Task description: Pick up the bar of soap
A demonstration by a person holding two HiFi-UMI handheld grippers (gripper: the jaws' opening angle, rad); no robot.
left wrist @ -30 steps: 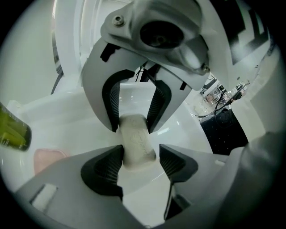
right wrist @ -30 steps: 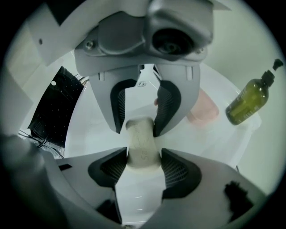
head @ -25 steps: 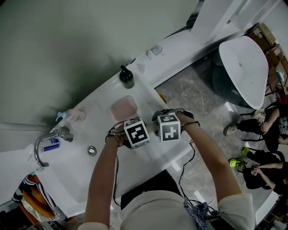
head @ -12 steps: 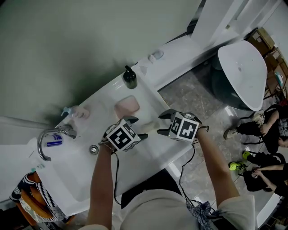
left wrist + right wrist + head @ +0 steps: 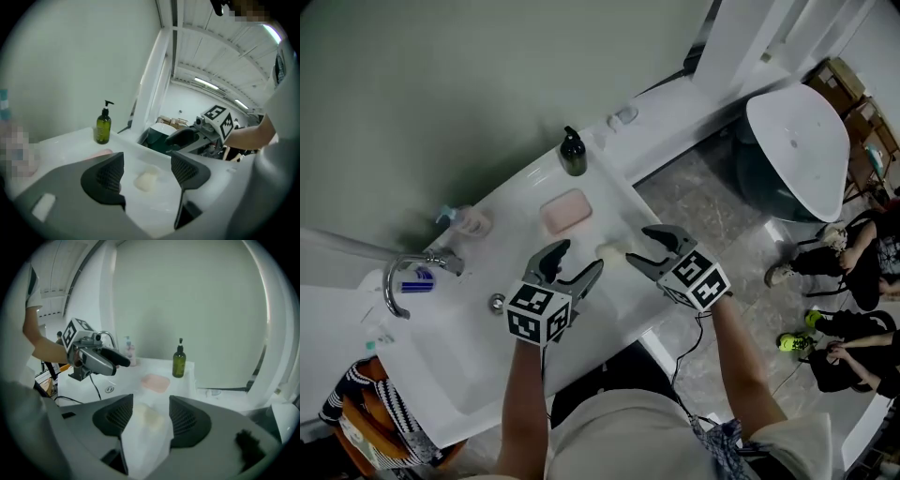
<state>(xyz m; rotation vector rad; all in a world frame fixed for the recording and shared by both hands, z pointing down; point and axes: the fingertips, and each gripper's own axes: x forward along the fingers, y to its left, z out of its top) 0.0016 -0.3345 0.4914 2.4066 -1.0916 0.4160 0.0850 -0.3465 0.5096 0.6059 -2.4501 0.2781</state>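
Observation:
A small pale bar of soap (image 5: 609, 249) lies on the white counter (image 5: 619, 305), between my two grippers. My left gripper (image 5: 574, 264) stands open just to its left and touches nothing. In the left gripper view the soap (image 5: 146, 180) shows on the counter beyond the gap of the open left gripper (image 5: 147, 172). My right gripper (image 5: 647, 248) is open just to the right of the bar. In the right gripper view the soap (image 5: 149, 417) lies ahead of the spread right gripper (image 5: 151, 416), clear of the pads.
A pink soap dish (image 5: 566, 212) sits behind the bar, with a dark green pump bottle (image 5: 573, 153) at the wall. To the left are the sink basin (image 5: 441, 356) with its drain (image 5: 496, 302), the faucet (image 5: 403, 277) and a small pump bottle (image 5: 469, 221). The counter's edge drops to the floor on the right.
Both grippers have drawn apart from side by side over the counter, the left toward the sink, the right outward. Their jaws now show open, and the soap lies uncovered between them.

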